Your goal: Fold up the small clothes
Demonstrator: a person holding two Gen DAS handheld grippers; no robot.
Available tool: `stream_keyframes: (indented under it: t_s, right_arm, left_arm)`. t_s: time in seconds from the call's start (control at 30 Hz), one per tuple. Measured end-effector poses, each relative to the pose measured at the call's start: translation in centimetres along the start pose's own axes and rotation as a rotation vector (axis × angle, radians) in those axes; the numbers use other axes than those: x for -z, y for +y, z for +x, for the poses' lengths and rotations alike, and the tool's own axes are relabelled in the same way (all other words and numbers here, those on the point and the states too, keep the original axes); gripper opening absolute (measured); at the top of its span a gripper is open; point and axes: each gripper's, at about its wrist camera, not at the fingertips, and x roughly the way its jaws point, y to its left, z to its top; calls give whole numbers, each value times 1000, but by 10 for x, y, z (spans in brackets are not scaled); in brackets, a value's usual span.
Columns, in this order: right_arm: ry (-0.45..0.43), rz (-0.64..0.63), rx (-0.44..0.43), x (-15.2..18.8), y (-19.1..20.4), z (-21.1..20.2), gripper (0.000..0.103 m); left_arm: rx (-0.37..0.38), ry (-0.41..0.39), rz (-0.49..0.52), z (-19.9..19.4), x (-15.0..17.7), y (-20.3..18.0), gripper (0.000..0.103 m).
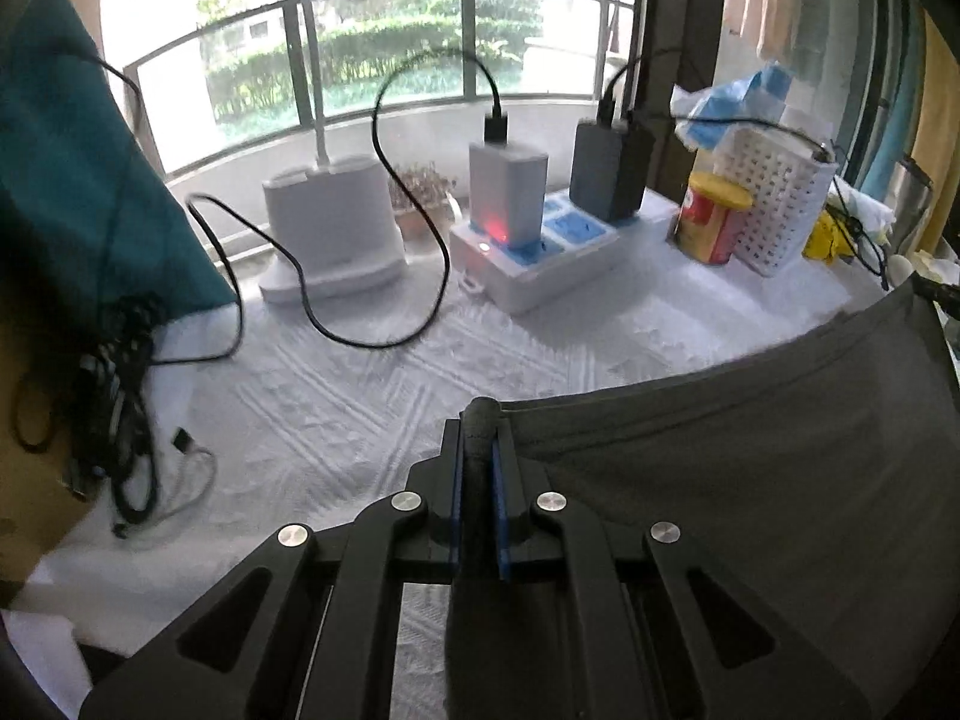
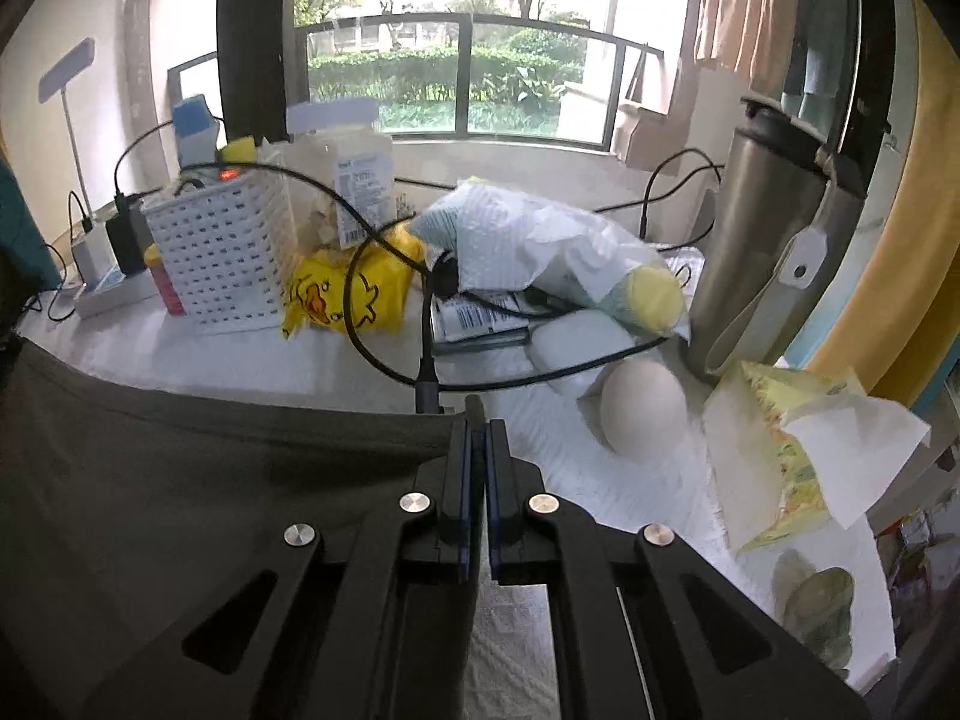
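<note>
A dark grey garment (image 1: 750, 450) is stretched in the air above the white table cloth (image 1: 360, 396). My left gripper (image 1: 478, 438) is shut on its left corner, a bunched fold of cloth sticking up between the blue pads. My right gripper (image 2: 478, 432) is shut on the garment's right corner, and the garment (image 2: 180, 468) spreads away to the left in the right wrist view. Its top edge runs taut between both grippers.
At the back stand a white lamp base (image 1: 330, 228), a power strip with chargers (image 1: 540, 252), a white basket (image 2: 222, 252), a yellow bag (image 2: 342, 300), a steel flask (image 2: 774, 240), an egg-shaped object (image 2: 642, 414) and a tissue pack (image 2: 780, 456). Black cables (image 1: 120, 408) lie at the left.
</note>
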Motion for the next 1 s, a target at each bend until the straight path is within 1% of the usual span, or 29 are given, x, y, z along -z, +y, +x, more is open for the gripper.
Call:
stream_keyframes:
  t_s: [0.1,0.2,0.3,0.33,0.37,0.43,0.47,0.5,0.53,0.57,0.6,0.73,0.83,0.93,1.0]
  right_arm:
    - [20,5,4,4,-1,7,3]
    - [44,7,7,7,-1,14,4]
    - [53,-5,21,9,2,16,4]
    - [51,-9,26,9,3,15,4]
    - [48,-11,29,9,4,14,5]
    - [42,-8,40,8,3,9,8]
    - [32,-4,43,8,2,4,12]
    - [23,-2,43,9,3,1,21]
    - [15,-2,43,10,4,-4,27]
    - [9,-2,46,11,4,-9,37]
    - [5,-2,45,13,5,-15,40]
    - [6,-7,33,24,13,-37,40]
    - [13,-12,13,36,23,-53,40]
    - [26,-18,-13,51,35,-68,40]
    - [40,-19,-30,63,43,-77,40]
  left_arm:
    - [-4,22,-11,8,2,0,9]
    - [-15,16,-34,9,3,4,12]
    - [-51,-7,-49,1,0,8,16]
    - [-51,-22,-56,-6,-1,8,24]
    - [-45,-34,-58,-12,-2,9,35]
    - [-37,-52,-54,-24,-2,7,42]
    - [-36,-56,-50,-28,-2,5,42]
    - [-34,-62,-47,-34,0,3,42]
    - [-28,-67,-47,-41,2,1,42]
    - [-19,-70,-52,-48,6,-2,42]
    - [-10,-71,-56,-52,8,-4,42]
    - [49,-61,-62,-73,29,-22,42]
    - [106,-29,-58,-78,48,-35,42]
    - [124,15,-53,-81,70,-48,42]
    - [141,22,-66,-85,81,-53,42]
